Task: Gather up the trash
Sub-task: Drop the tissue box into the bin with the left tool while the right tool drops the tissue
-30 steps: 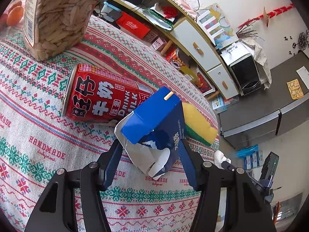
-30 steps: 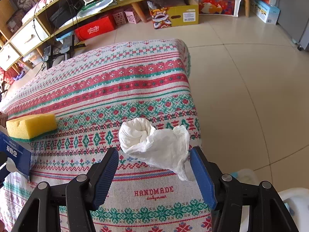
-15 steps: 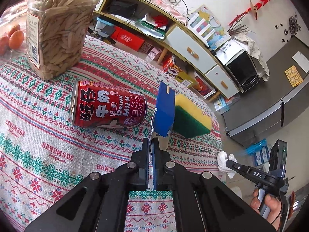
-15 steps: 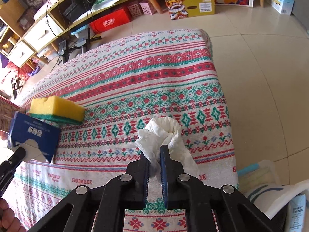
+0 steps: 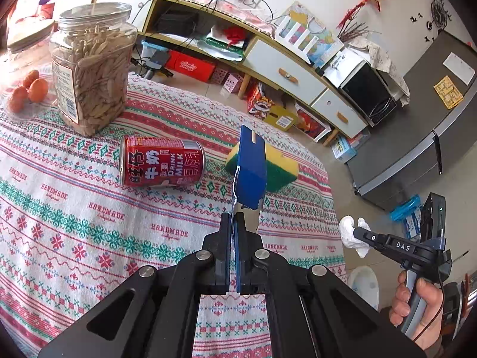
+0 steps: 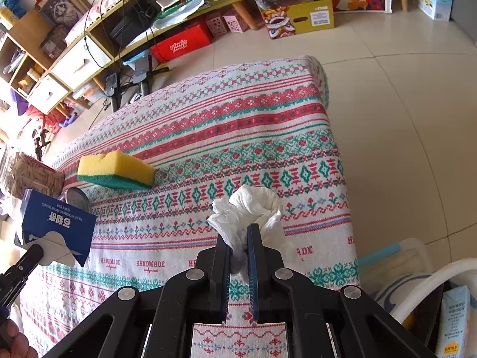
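In the left wrist view, the left gripper has its fingers pressed together on the torn silver-lined end of a flattened blue carton, which stands up edge-on above the tabletop with its patterned red, green and white cloth. Beyond the carton a red milk can lies on its side, and a yellow-and-green sponge sits near the far right edge. A clear jar of seeds stands upright toward the far left corner, with small oranges beside it. Off the right edge, the right gripper holds a crumpled white tissue in the air, a hand on its handle. In the right wrist view, the right gripper has its fingers clamped on the tissue, which bunches out above the tips over the tabletop's near right corner. The sponge lies toward the left edge, and the blue carton hangs in the left gripper at the far left. A white bin stands on the floor past the right edge.
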